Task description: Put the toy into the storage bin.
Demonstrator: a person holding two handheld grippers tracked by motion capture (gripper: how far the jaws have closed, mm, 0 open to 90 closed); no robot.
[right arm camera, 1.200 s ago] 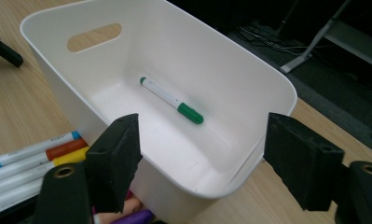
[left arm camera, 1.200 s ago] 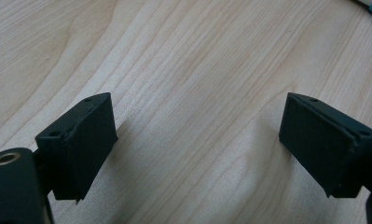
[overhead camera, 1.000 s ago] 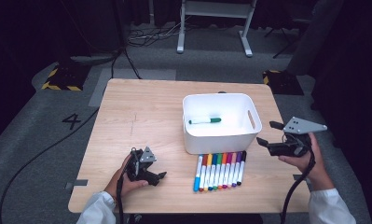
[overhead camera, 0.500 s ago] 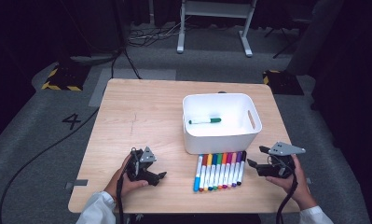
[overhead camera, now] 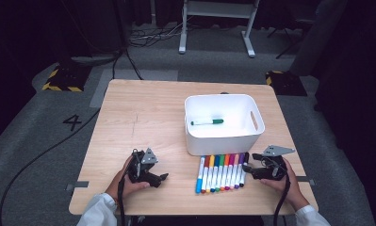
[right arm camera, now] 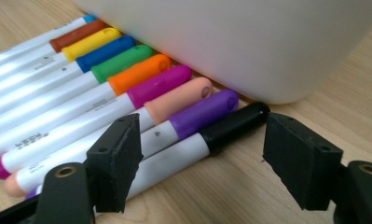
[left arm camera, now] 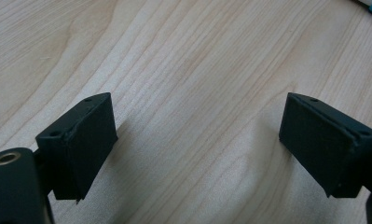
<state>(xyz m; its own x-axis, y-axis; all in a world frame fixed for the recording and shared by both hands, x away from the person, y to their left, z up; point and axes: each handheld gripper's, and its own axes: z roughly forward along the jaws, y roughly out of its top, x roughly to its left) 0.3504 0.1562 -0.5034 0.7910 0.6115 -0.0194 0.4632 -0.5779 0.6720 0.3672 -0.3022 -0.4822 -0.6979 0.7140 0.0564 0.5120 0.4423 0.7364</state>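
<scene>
High view: we are seeing the left tongs resting on the tabletop at its near left, jaws apart and nothing between them. The right tongs are sitting at the near right, tips just beside the right end of the row of markers. The row is lying on the tabletop in front of the white bin, caps toward it. A green marker is lying inside the bin.

Left gripper view: we are looking along the left tongs at bare wood. The jaws are standing wide apart, gripping nothing. A blue scrap of a marker is showing at the top right corner.

Right gripper view: the right tongs are hovering low over the black marker, the last one in the row. Their jaws have just been closing, yet they are standing apart, one on each side of the black marker, pads not pressing on it as far as we can tell. The purple marker is touching the black one, and the caps are nearly reaching the bin wall.
</scene>
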